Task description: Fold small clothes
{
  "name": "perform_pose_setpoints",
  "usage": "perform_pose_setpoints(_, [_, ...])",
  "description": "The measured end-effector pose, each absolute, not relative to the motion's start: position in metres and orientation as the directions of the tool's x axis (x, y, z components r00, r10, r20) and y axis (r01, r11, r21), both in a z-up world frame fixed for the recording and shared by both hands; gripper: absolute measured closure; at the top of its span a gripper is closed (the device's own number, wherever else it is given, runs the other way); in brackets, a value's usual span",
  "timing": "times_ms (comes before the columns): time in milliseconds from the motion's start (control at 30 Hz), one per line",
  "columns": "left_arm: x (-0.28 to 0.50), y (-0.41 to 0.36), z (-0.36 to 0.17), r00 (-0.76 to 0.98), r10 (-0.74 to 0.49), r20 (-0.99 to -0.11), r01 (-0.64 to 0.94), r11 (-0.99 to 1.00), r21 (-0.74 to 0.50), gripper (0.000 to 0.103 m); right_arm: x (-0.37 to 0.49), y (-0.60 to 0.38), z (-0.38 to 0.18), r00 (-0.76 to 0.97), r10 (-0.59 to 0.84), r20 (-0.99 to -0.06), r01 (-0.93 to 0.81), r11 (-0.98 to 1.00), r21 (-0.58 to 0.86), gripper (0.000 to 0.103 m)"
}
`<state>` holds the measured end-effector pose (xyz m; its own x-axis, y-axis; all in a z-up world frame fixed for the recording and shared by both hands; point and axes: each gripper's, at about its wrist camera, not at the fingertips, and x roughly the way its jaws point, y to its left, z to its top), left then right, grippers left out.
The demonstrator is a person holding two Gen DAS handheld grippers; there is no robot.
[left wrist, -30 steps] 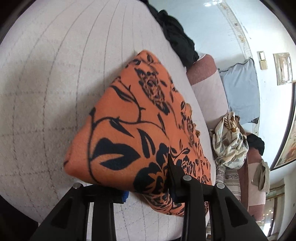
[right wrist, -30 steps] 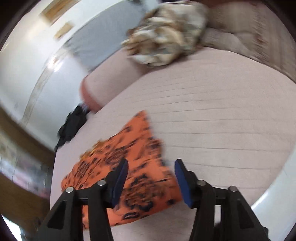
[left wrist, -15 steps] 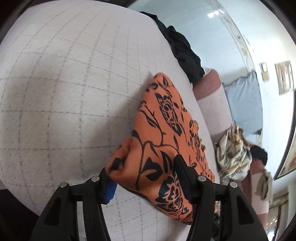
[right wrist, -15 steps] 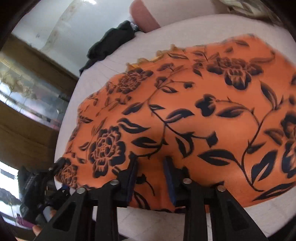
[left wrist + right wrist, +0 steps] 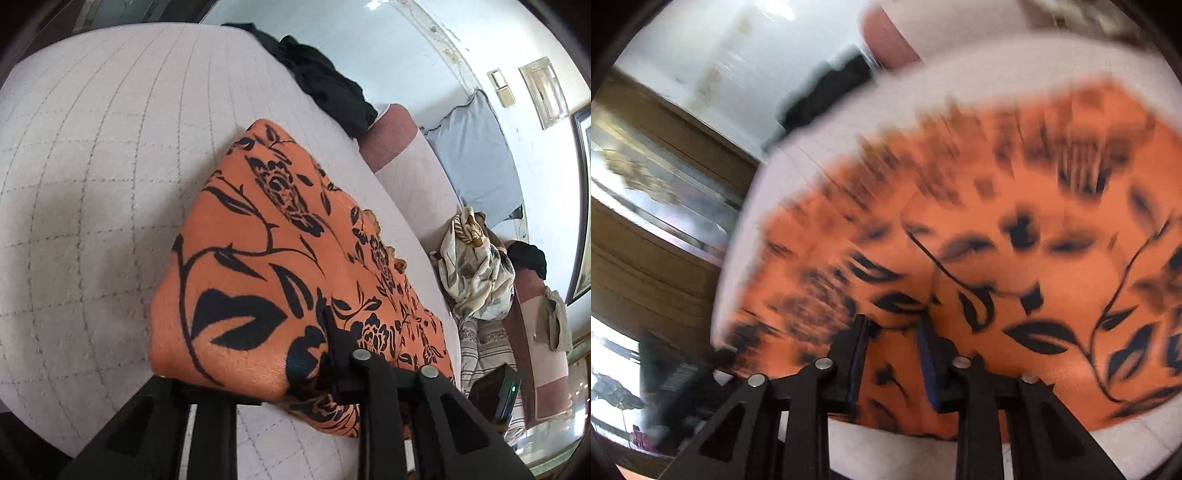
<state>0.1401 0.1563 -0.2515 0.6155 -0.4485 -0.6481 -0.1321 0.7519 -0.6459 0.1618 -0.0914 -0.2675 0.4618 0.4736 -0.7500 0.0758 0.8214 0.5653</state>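
On the quilted bed cover (image 5: pixel 92 155), near its front edge, lies the orange floral garment (image 5: pixel 266 258), already doubled over into a thick flat wedge. Step in hand, by my read: pinching the near edge with both grippers for another fold.

Left gripper (image 5: pixel 266 373): jaws have just been closing, and the near left corner of the garment sits between them. Right finger is visible pressing into the cloth; the left finger is hidden under the fabric bulge. Looks clamped on the corner. It is pitched down toward the bed, with the garment running away up and to the right.

Right gripper (image 5: pixel 892 350): jaws have just been closing, both blue pads (image 5: pixel 857 354) squeezing a raised ridge of the garment's near edge. The wrist is angled steeply down, and the view is motion-blurred.

Next move, judged: lift both pinches together, carry the near edge over toward the far edge, keep the layers aligned, then let go flat. Risk: the thick stack slips from one pinch.

Further right, well apart: black clothing (image 5: pixel 325 85) at the bed's far edge and a cream patterned cloth (image 5: pixel 476 273) beyond the bed's right side.
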Motion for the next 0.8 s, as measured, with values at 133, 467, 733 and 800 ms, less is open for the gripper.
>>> perform_pose_setpoints(133, [0.136, 0.132, -0.229, 0.647, -0.375, -0.664, -0.038, 0.854, -0.519, 0.084, 0.155, -0.106, -0.268, 0.455, 0.522, -0.722, 0.051, 0.794, 0.606, 0.093])
perform_pose_setpoints(467, [0.131, 0.008, -0.153, 0.672, -0.326, -0.665, 0.292, 0.942, -0.167, 0.085, 0.135, -0.198, -0.225, 0.556, 0.541, -0.631, 0.065, 0.728, 0.682, 0.087])
perform_pose_setpoints(733, [0.124, -0.131, -0.184, 0.541, -0.310, -0.782, 0.521, 0.853, 0.023, 0.065, 0.121, -0.284, -0.234, 0.674, 0.582, -0.455, 0.167, 0.480, 0.861, 0.087])
perform_pose_setpoints(800, [0.122, -0.128, -0.192, 0.461, -0.355, -0.813, 0.530, 0.845, -0.068, 0.058, 0.120, -0.296, -0.240, 0.679, 0.594, -0.432, 0.190, 0.427, 0.884, 0.083])
